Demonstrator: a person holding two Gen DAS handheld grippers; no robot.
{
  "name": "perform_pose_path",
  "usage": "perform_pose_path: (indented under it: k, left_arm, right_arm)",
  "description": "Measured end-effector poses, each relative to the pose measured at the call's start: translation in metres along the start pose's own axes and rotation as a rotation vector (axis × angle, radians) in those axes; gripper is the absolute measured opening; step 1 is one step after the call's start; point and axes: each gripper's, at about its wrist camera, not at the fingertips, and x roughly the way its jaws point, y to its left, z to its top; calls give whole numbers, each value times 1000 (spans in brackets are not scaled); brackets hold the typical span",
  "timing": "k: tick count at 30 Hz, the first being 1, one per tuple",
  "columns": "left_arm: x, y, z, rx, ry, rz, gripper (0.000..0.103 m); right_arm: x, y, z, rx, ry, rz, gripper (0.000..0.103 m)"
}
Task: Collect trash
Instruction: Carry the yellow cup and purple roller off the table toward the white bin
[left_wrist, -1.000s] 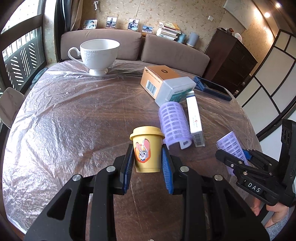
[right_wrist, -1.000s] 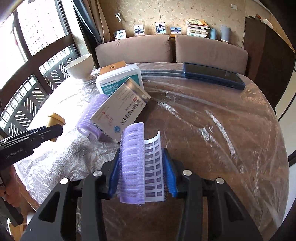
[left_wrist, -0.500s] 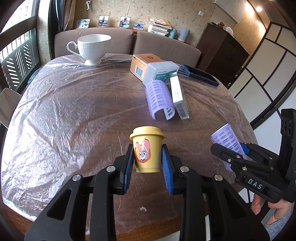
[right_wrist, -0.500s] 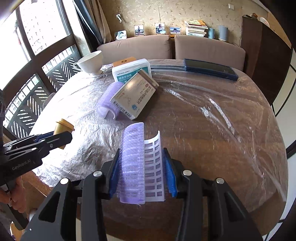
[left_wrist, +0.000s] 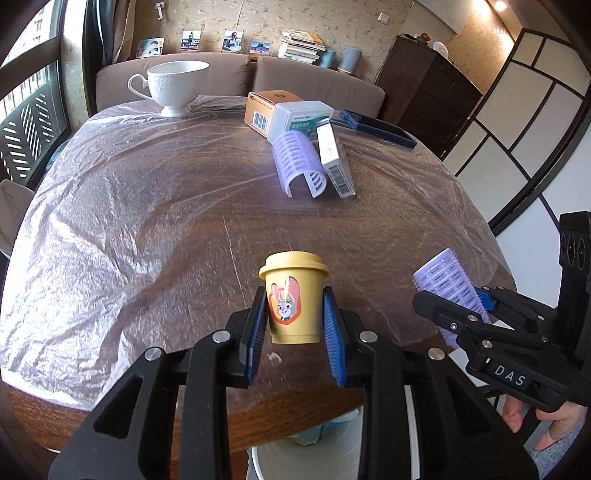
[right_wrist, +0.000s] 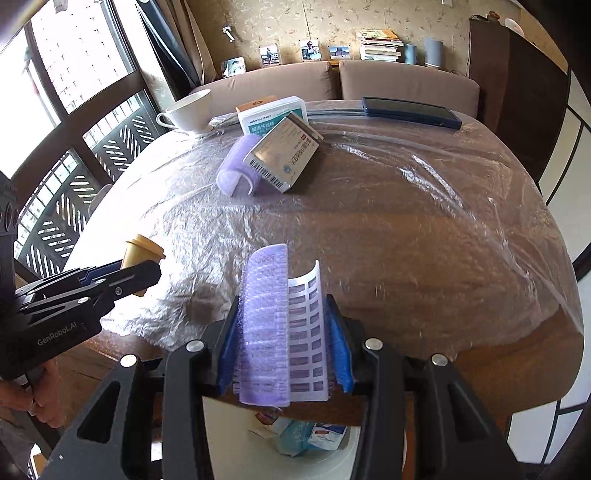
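My left gripper (left_wrist: 294, 325) is shut on a small yellow cup (left_wrist: 293, 297) with a rabbit sticker and a lid, held upright above the table's near edge. The same left gripper (right_wrist: 142, 273) and cup (right_wrist: 142, 251) show at the left of the right wrist view. My right gripper (right_wrist: 282, 332) is shut on a purple hair roller (right_wrist: 275, 325), also held over the near edge; that roller (left_wrist: 448, 280) and gripper (left_wrist: 465, 306) appear at the right of the left wrist view. Below the table edge stands a white bin (right_wrist: 343, 461) with paper scraps inside (right_wrist: 299, 435).
On the round plastic-covered table (left_wrist: 147, 229) lie a second purple roller (left_wrist: 297, 162), a white medicine box (left_wrist: 334, 158), a white-and-green box (left_wrist: 301, 118), an orange box (left_wrist: 266, 107), a blue flat case (left_wrist: 376, 127) and a white teacup (left_wrist: 173, 86). A sofa stands behind.
Both grippers have drawn back toward the table's near edge with their loads; the table items look farther away and the white bin has come into view below.
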Motion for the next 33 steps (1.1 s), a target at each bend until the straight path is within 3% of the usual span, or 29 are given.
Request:
perform_pose_path:
  k: [13, 26, 33]
  left_arm:
    - [-22, -27, -38, -19, -17, 36, 31]
    - [-35, -73, -115, -88, 10, 94, 31]
    - [-40, -84, -140, -89, 31, 110, 31]
  right_arm:
    - [-31, -2, -36, -64, -19, 37, 42]
    - [-59, -25, -107, -86, 23, 87, 42]
    - [-70, -24, -127, -92, 39, 89, 42]
